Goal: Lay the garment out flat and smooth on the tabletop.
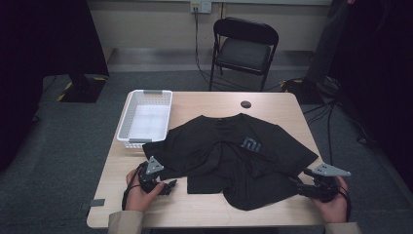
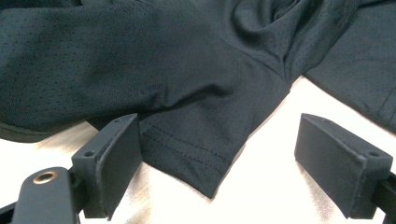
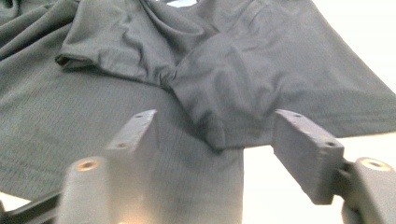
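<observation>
A black T-shirt (image 1: 234, 156) lies crumpled and partly folded on the wooden surface (image 1: 204, 209), collar toward the far edge, a pale square logo (image 1: 252, 143) showing on the chest. Its sleeves and lower hem are turned in over the body.

Left tool (image 1: 163, 186): held low over the surface at the near left, just off the shirt's left sleeve corner. In the left gripper view the jaws stand wide apart, and a stitched sleeve hem corner (image 2: 201, 163) of the T-shirt (image 2: 140, 60) lies on the surface between them, closer to the left-hand jaw. The cloth edge runs right beside that jaw; whether it touches cannot be told. The other jaw is well clear of fabric, with bare surface (image 2: 271, 177) in front of it. Nothing is pinched.

Right tool (image 1: 304, 183): held at the near right, tips at the shirt's right edge. In the right gripper view the jaws are spread, with a folded corner of the T-shirt (image 3: 243, 93) lying between them and extending ahead. Neither jaw presses on it. The frame is slightly blurred.

Beyond the left tool, a white slatted basket (image 1: 145, 118) sits on the surface's far left corner, its near end touching or just overlapped by the shirt sleeve. A small dark round disc (image 1: 246, 104) lies beyond the collar. A black folding chair (image 1: 243, 51) stands behind the surface.
</observation>
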The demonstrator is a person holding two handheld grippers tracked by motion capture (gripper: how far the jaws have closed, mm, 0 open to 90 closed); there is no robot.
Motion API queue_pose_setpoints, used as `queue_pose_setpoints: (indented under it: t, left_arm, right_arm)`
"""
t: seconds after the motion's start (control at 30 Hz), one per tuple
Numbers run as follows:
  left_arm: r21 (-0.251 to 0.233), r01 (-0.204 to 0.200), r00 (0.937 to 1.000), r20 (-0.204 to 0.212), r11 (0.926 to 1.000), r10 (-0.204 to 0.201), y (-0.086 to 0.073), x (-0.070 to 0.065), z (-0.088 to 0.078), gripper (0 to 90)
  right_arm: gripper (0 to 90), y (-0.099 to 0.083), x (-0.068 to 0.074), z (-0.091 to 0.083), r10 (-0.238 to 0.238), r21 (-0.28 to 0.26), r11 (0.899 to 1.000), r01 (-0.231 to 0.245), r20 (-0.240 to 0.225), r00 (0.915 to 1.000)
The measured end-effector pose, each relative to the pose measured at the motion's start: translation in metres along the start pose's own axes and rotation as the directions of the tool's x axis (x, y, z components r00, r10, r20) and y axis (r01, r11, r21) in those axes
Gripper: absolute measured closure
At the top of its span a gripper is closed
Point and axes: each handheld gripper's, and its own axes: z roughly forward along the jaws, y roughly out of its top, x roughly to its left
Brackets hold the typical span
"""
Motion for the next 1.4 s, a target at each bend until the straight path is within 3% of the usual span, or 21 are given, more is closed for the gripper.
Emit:
queue_pose_setpoints:
  t: [0.23,0.33,0.4,0.7,1.07,1.13,1.4]
  left_arm:
    - [0.000,-0.001,1.0000,0.000,1.0000,0.001,0.000,0.000,0.000,14.8]
    - [0.000,0.000,1.0000,0.000,1.0000,0.000,0.000,0.000,0.000,14.8]
    - [0.000,0.000,1.0000,0.000,1.0000,0.000,0.000,0.000,0.000,14.8]
    - [0.000,0.000,1.0000,0.000,1.0000,0.000,0.000,0.000,0.000,14.8]
    - [0.000,-0.001,1.0000,0.000,1.0000,0.001,0.000,0.000,0.000,14.8]
    - [0.000,-0.001,1.0000,0.000,1.0000,0.001,0.000,0.000,0.000,14.8]
    - [0.000,-0.001,1.0000,0.000,1.0000,0.001,0.000,0.000,0.000,14.8]
  right_arm:
    - [52.3,-0.004,0.011,0.000,-0.047,0.033,0.998,0.047,-0.022,0.9987]
    - [55.3,-0.004,0.015,0.006,-0.047,0.087,0.995,0.052,-0.049,0.9977]
    - [58.6,-0.006,0.018,0.008,-0.062,0.092,0.993,0.068,-0.060,0.9962]
    - [87.7,-0.009,0.025,0.003,-0.009,0.110,0.994,0.025,-0.140,0.9901]
    - [86.3,-0.021,0.042,-0.022,-0.021,0.160,0.985,0.059,-0.228,0.9735]
    - [67.9,-0.020,0.043,-0.021,-0.030,0.137,0.989,0.054,-0.172,0.9846]
    - [58.2,0.013,0.033,0.004,-0.078,0.062,0.995,0.081,-0.057,0.9954]
